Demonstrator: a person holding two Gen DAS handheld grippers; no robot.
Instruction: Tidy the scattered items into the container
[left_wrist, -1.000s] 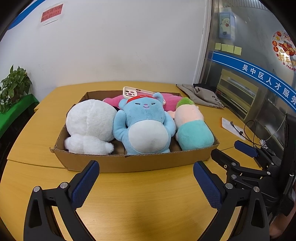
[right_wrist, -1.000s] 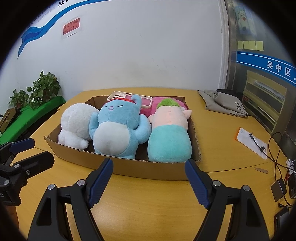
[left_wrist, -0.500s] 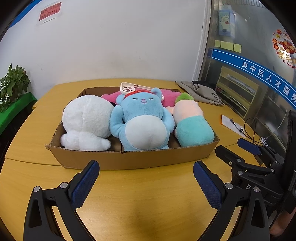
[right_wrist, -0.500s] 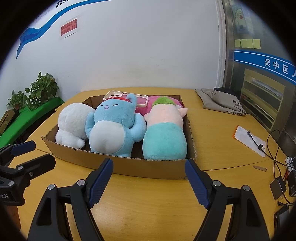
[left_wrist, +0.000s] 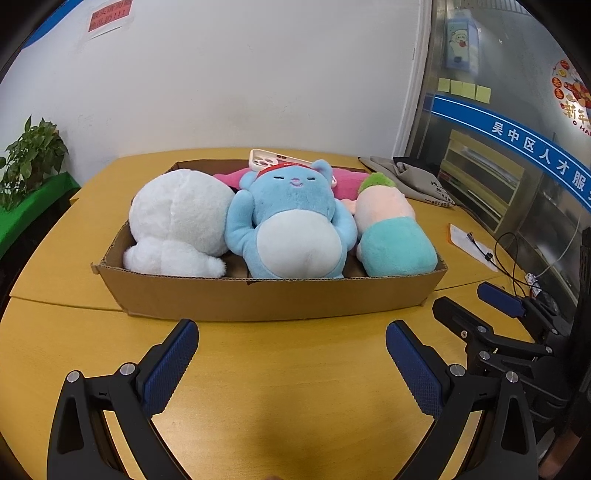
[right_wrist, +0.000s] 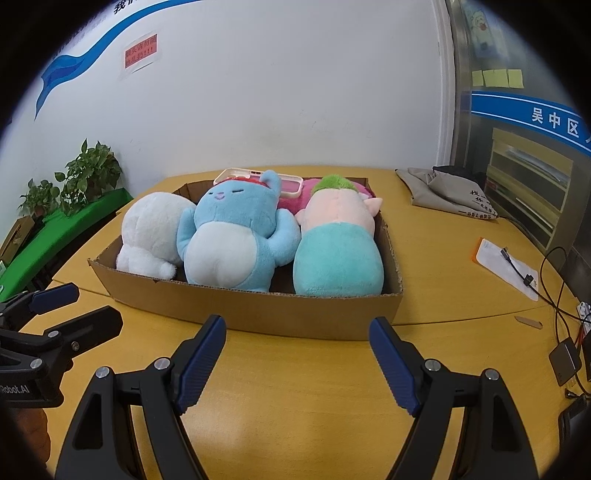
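The cardboard box (left_wrist: 266, 299) lies long axis left to right, plush toys (left_wrist: 291, 221) heads far, now nearer than before; left gripper (left_wrist: 291, 369) and right gripper (right_wrist: 297, 360) gape wide, holding nothing

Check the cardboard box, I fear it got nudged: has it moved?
No. The box's near right corner still meets the table seam at the same spot.

Bright, even indoor light from above; soft shadows under the box (left_wrist: 273, 299) on the table (left_wrist: 295, 369). Fisheye bending curves the edges, black corners vignette both views, and the centres stay sharp
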